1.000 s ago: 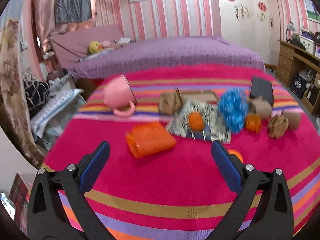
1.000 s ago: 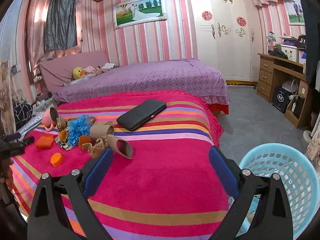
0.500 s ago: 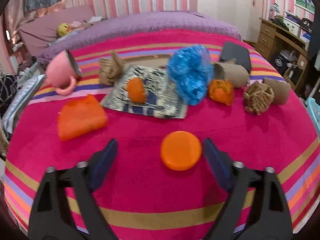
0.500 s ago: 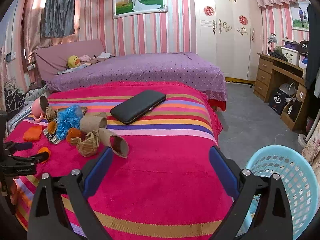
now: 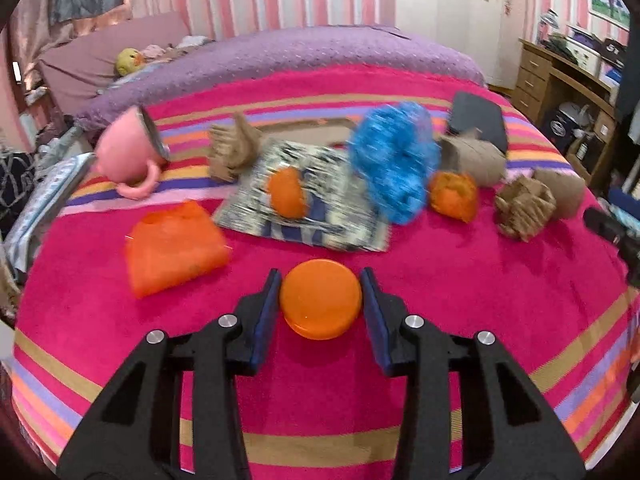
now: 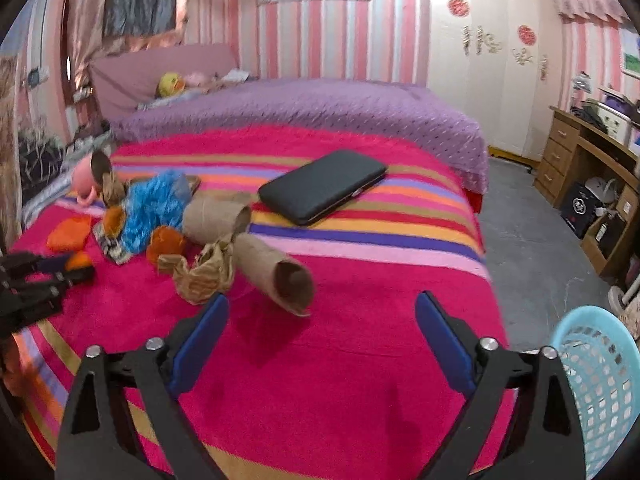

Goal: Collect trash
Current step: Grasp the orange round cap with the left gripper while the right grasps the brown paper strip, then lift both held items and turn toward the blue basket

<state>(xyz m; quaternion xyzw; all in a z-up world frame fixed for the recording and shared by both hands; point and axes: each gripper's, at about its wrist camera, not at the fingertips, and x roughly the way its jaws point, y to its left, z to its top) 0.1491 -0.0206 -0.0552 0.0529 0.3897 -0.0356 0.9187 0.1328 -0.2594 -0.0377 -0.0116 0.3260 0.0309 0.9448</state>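
Our left gripper (image 5: 321, 280) pinches the orange lid (image 5: 321, 298) on the near blanket (image 5: 440, 320). Only the right view shows our right gripper (image 6: 322, 306) spread wide, empty, and the blue basket (image 6: 600, 380) far right.

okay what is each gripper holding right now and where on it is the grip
The left gripper is closed on the orange lid, its pads against opposite sides of the rim. The right gripper is open and holds nothing.
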